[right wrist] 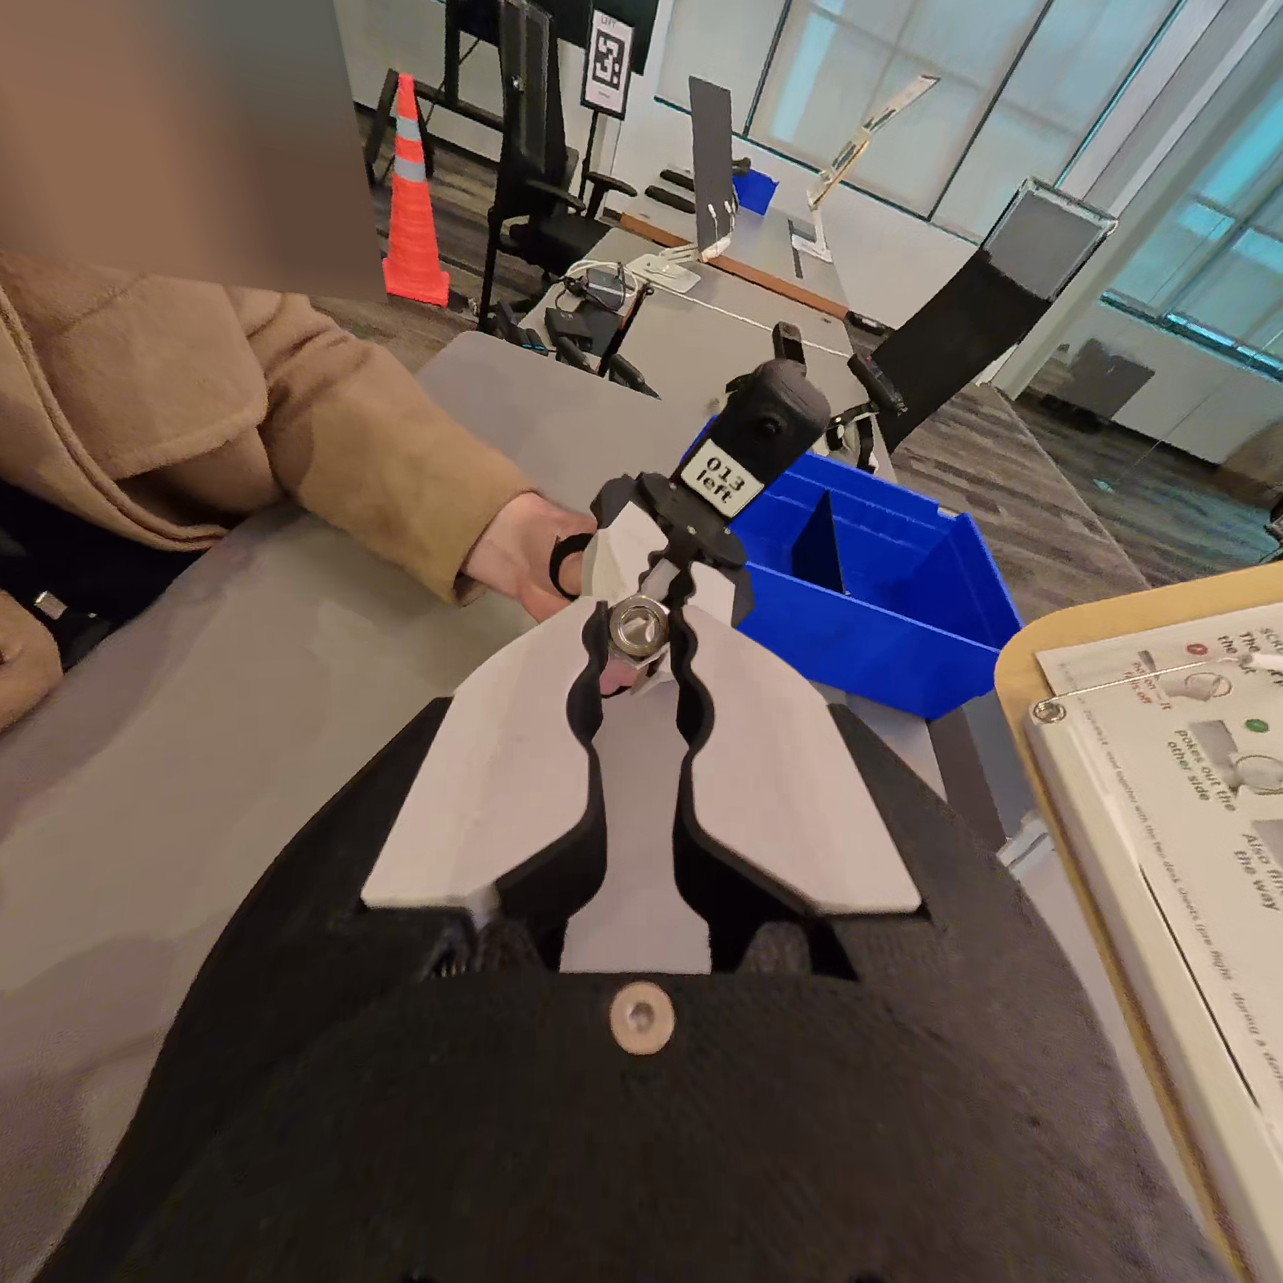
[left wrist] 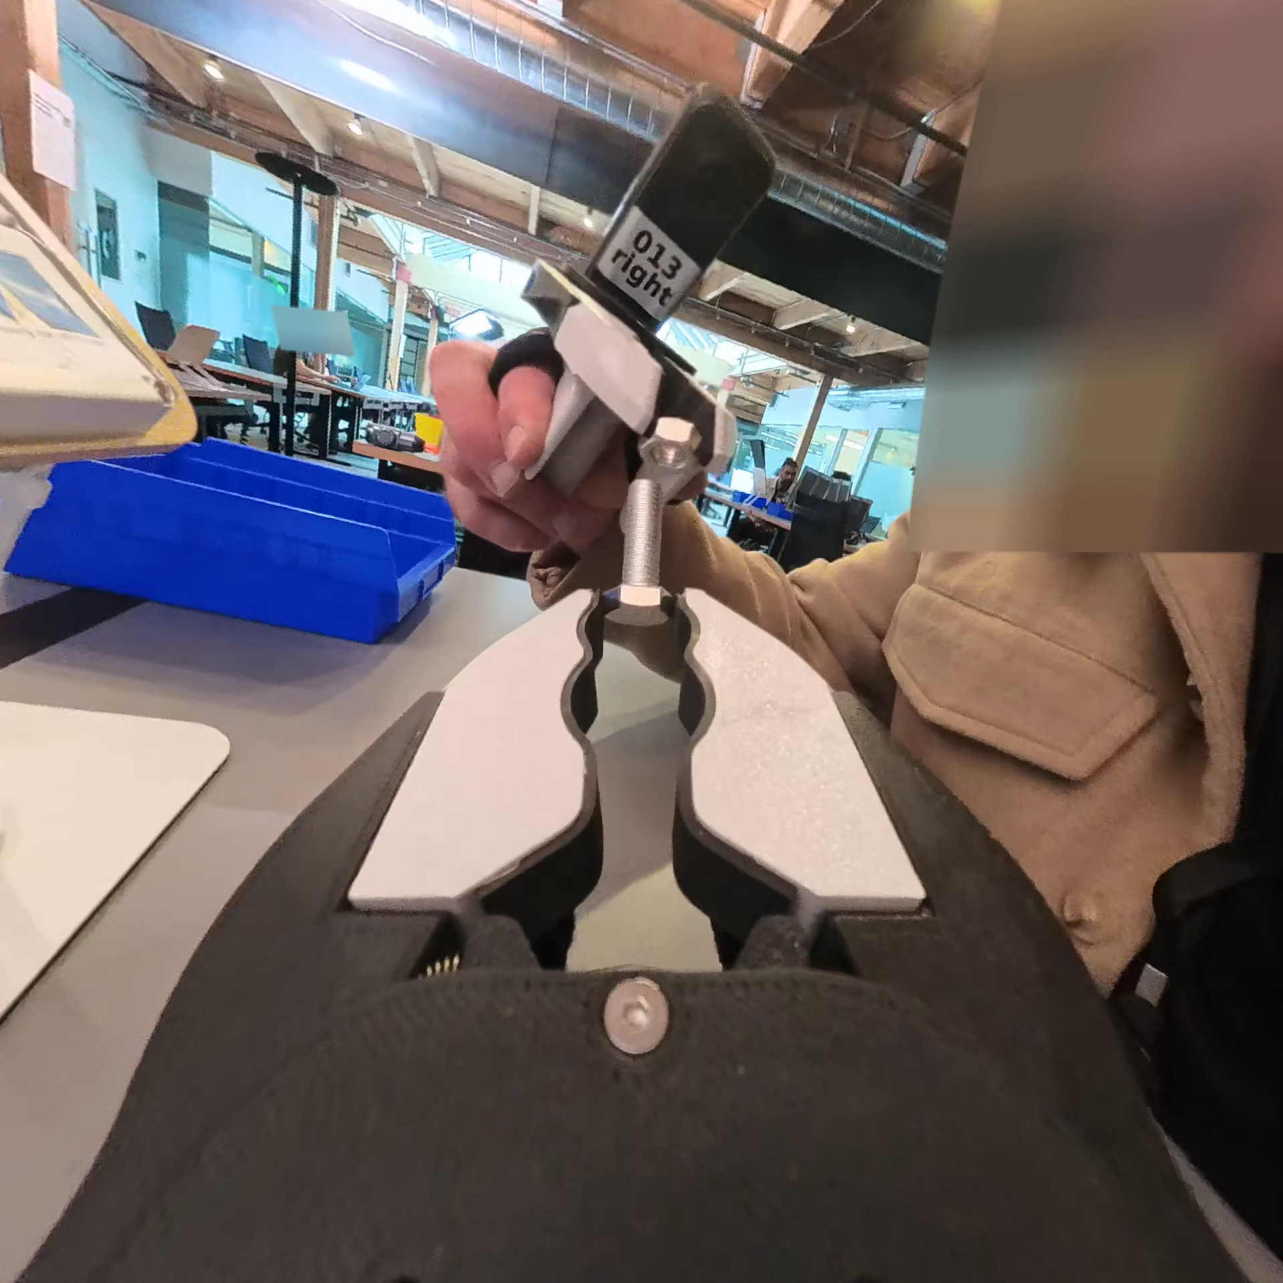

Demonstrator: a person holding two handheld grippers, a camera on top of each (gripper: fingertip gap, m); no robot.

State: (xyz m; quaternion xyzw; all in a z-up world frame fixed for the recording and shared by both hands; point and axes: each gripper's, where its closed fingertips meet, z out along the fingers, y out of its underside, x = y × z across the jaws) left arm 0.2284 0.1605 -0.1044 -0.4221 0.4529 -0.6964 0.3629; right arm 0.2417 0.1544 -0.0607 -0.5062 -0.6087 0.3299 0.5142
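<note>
Grey table (left wrist: 208, 666), blue divided bin (left wrist: 278, 541), contents unseen

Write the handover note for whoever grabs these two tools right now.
Left tool: shut on the nut, held at its fingertips.
Right tool: shut on the head end of the bolt, pointing down toward the left tool.
Position: both are held above the grey table, with the blue bin just behind.
Done: the nut sits at the tip of the bolt, opposite the head.
Left: the thread between nut and head is bare. How far the nut is engaged cannot be told.
</note>
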